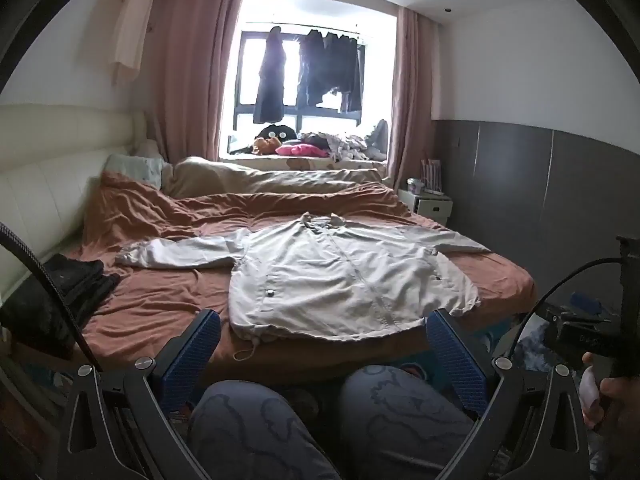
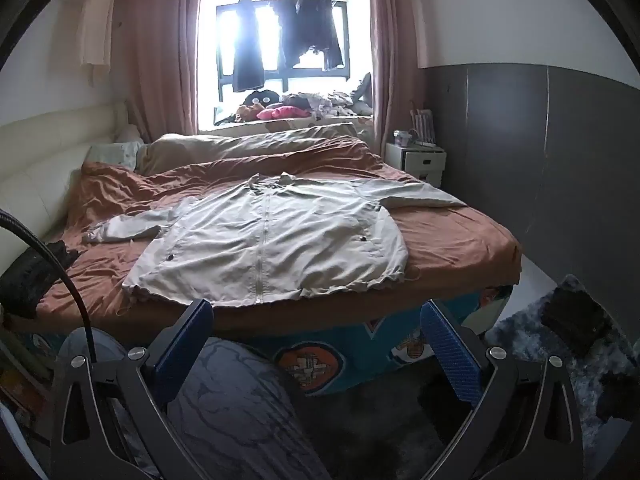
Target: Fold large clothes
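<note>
1. Jacket lies flat, zip up, on the bed, ahead of both sets of fingers.
2. Left gripper and right gripper: fingers fully spread, empty, short of the hem.
3. Judgement: pinch one sleeve cuff first; fold inward, keeping the body smooth.

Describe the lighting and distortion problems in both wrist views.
Left wrist: the window blows out white, silhouetting the hanging clothes; fisheye bends the walls. Right wrist: same glare at the window, dark corners, yet the jacket stays readable.
</note>
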`<state>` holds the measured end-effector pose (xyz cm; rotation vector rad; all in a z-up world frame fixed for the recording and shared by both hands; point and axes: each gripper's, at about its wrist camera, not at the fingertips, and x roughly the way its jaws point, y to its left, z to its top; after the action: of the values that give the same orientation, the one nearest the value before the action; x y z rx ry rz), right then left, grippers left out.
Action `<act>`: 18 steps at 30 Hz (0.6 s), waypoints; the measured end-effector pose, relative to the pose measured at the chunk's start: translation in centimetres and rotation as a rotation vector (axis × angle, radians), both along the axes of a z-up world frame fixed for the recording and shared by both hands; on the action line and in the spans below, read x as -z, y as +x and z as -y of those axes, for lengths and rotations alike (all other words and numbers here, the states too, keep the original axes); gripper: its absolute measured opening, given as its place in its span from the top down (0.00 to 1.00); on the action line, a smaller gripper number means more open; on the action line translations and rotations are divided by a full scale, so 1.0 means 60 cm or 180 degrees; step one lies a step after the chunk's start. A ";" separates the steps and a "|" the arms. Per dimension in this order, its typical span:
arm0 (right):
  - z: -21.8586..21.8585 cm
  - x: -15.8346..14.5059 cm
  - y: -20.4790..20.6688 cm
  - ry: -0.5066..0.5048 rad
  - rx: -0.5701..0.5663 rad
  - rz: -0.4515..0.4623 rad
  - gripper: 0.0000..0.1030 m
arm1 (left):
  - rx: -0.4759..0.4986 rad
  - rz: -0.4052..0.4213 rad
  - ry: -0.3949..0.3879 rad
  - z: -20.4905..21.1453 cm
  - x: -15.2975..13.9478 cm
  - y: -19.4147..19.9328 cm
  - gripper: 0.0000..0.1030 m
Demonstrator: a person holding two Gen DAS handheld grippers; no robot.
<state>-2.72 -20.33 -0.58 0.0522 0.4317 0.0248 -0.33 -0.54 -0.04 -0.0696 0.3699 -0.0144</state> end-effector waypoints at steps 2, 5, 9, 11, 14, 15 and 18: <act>0.002 0.000 0.001 0.0021 0.0001 -0.0015 0.00 | -0.0008 0.0015 0.0024 0.001 0.000 -0.002 0.00; 0.000 0.000 0.000 0.0016 0.0008 -0.0011 0.00 | -0.0004 0.0030 0.0020 0.001 -0.002 -0.008 0.00; -0.001 -0.002 -0.002 0.0013 0.0034 0.0021 0.00 | 0.0000 0.0037 0.0024 0.004 -0.001 -0.010 0.00; -0.002 -0.004 -0.003 0.0022 0.0034 0.0038 0.00 | -0.0006 0.0040 0.0030 0.006 -0.002 -0.008 0.00; -0.001 -0.002 -0.007 0.0029 0.0031 0.0050 0.00 | -0.0010 0.0059 0.0022 0.006 -0.002 -0.014 0.00; -0.001 -0.001 -0.007 0.0029 0.0030 0.0050 0.00 | -0.0011 0.0058 0.0022 0.006 -0.003 -0.015 0.00; -0.002 0.002 -0.009 0.0025 0.0021 0.0048 0.00 | -0.0013 0.0052 0.0017 0.006 -0.003 -0.015 0.00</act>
<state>-3.26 -20.21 -0.73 0.0613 0.4163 0.0202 -1.26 -0.88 0.13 -0.0648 0.3534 -0.0098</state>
